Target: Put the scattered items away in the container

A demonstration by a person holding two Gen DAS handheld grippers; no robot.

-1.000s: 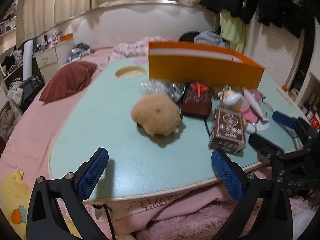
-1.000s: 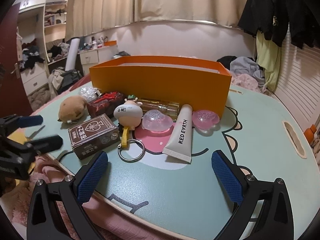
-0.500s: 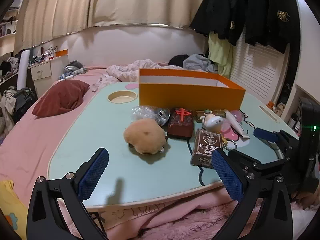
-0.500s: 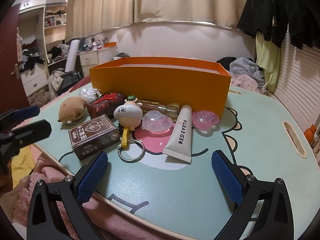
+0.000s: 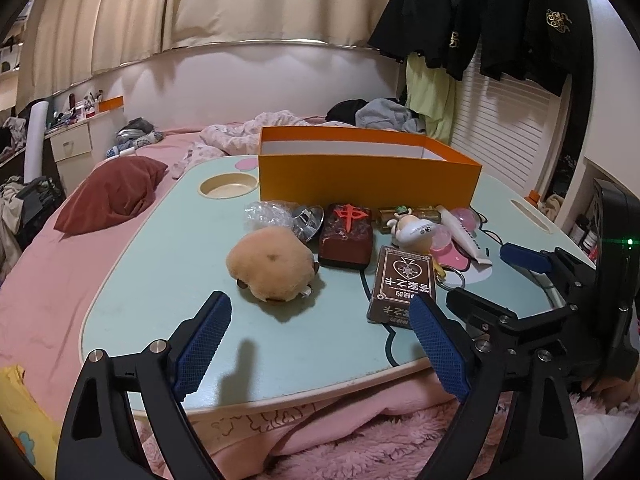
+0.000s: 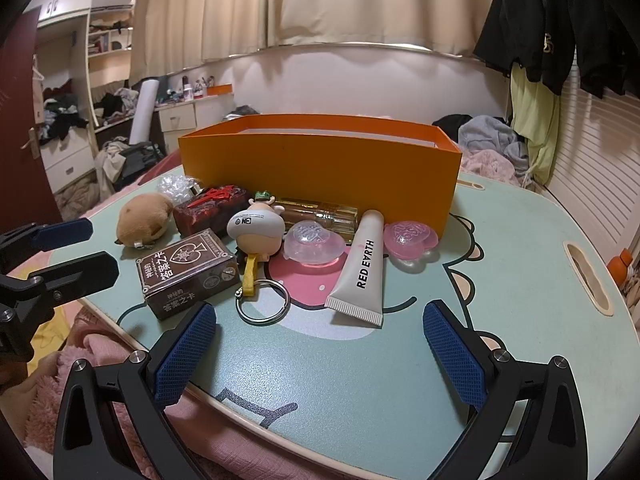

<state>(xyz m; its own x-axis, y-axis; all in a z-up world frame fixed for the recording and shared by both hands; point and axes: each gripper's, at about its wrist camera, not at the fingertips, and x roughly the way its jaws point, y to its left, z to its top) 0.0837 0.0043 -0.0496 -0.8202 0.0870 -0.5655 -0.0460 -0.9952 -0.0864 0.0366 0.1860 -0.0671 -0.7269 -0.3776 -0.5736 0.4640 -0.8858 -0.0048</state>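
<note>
An orange box (image 5: 368,174) (image 6: 320,172) stands open at the back of the teal lap table (image 5: 168,264). In front of it lie a tan plush toy (image 5: 272,264) (image 6: 142,220), a dark red mahjong block (image 5: 346,236) (image 6: 210,208), a brown card box (image 5: 402,290) (image 6: 188,272), a cartoon keychain figure (image 6: 256,228), a white RED EARTH tube (image 6: 360,270), two clear pink shells (image 6: 314,240) and a gold bottle (image 6: 320,212). My left gripper (image 5: 320,344) is open and empty just short of the plush toy. My right gripper (image 6: 320,352) is open and empty in front of the tube and key ring.
A crinkled plastic wrap (image 5: 268,216) and a metal lid (image 5: 308,218) lie left of the mahjong block. A cup recess (image 5: 228,186) is in the table's back left. A red pillow (image 5: 112,196) lies on the pink bed. Clothes hang at the right.
My left gripper has swung its view right and moved closer to the plush toy over the table edge. The right gripper has barely moved. All items lie as before.
</note>
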